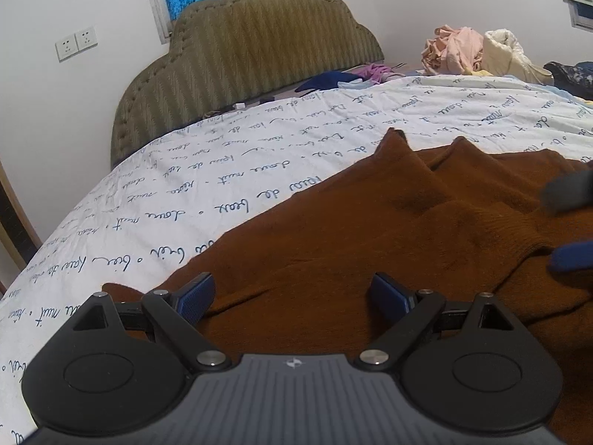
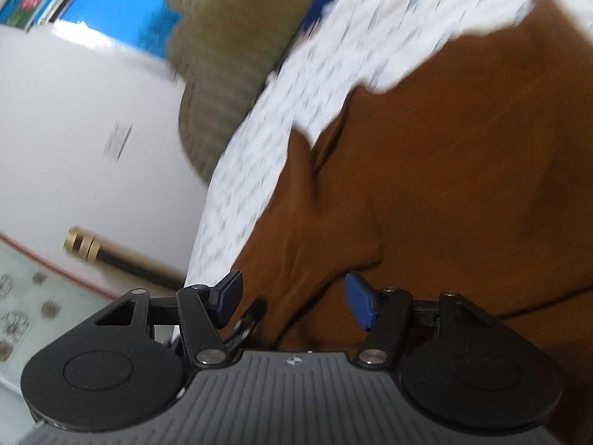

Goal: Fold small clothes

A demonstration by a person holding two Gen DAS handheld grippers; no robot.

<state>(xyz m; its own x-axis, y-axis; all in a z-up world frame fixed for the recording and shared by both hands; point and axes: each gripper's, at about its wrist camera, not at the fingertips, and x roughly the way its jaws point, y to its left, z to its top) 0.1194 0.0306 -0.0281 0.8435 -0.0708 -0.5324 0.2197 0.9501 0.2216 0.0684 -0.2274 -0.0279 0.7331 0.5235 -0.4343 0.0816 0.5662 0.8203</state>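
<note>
Lying rumpled on printed sheet (image 1: 229, 170) was brown garment (image 1: 370, 230) — left gripper (image 1: 292, 296) spread wide, right gripper (image 2: 292, 296) parted, neither pinching cloth.

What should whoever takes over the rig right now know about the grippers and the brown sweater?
Left gripper: open, empty, over the near edge of the brown sweater.
Right gripper: open, nothing pinched, sweater cloth lying between its jaws.
Sweater: rumpled on the printed bedsheet, no neat fold visible.
More clothes piled near the headboard.
Left: flatten and fold the sweater, then the pile.
</note>
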